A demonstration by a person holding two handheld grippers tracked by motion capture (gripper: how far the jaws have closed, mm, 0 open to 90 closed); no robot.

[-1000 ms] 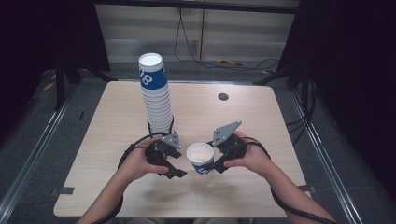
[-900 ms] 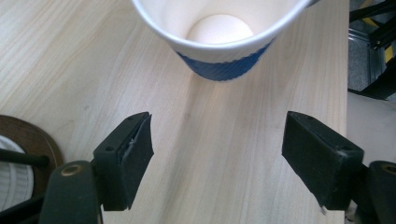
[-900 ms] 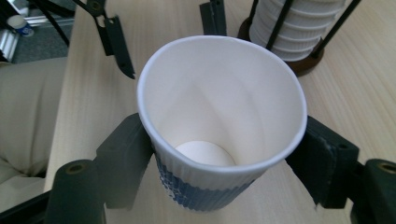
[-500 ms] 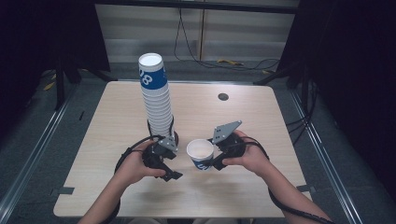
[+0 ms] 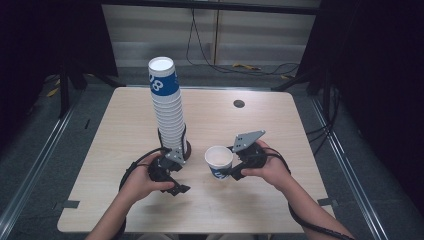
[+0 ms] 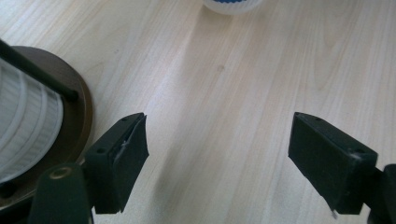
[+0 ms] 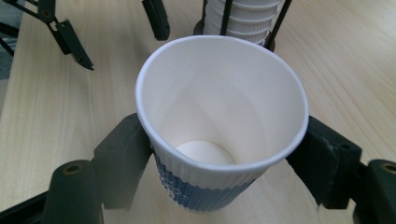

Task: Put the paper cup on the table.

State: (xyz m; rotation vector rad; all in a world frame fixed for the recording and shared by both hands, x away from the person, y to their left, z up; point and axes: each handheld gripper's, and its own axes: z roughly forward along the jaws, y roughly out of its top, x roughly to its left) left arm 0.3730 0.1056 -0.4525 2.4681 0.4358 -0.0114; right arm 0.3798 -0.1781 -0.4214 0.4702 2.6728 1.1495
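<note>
Here the right tool [image 5: 231, 171] grips a single white ribbed paper cup with a blue band [image 5: 219, 161], its two black jaws pressed against opposite sides of the cup's lower wall, as the right gripper view shows. The cup [image 7: 219, 121] stands upright and mouth up, near the front middle of the pale wooden table [image 5: 280, 125], with its inside bare and white. The right tool's jaws have just been easing a little wider, yet the pads sit against the ribbed wall on both sides. The left tool [image 5: 175, 187] rests low over the table to the left of the cup, well clear of it, and its jaws have just been opening; in the left gripper view they stand apart over bare wood with nothing between them. Just behind the left tool rises a tall stack of white paper cups [image 5: 169, 107], the topmost one bearing a blue band with white numerals, held in a dark round holder with thin black upright rods [image 5: 186, 148]. In the left gripper view the brown base of that holder [image 6: 77, 112] lies just beside the left jaw, and the bottom edge of the held cup [image 6: 231, 4] shows at the top. A small dark round hole [image 5: 239, 103] sits in the table toward its far right side.
</note>
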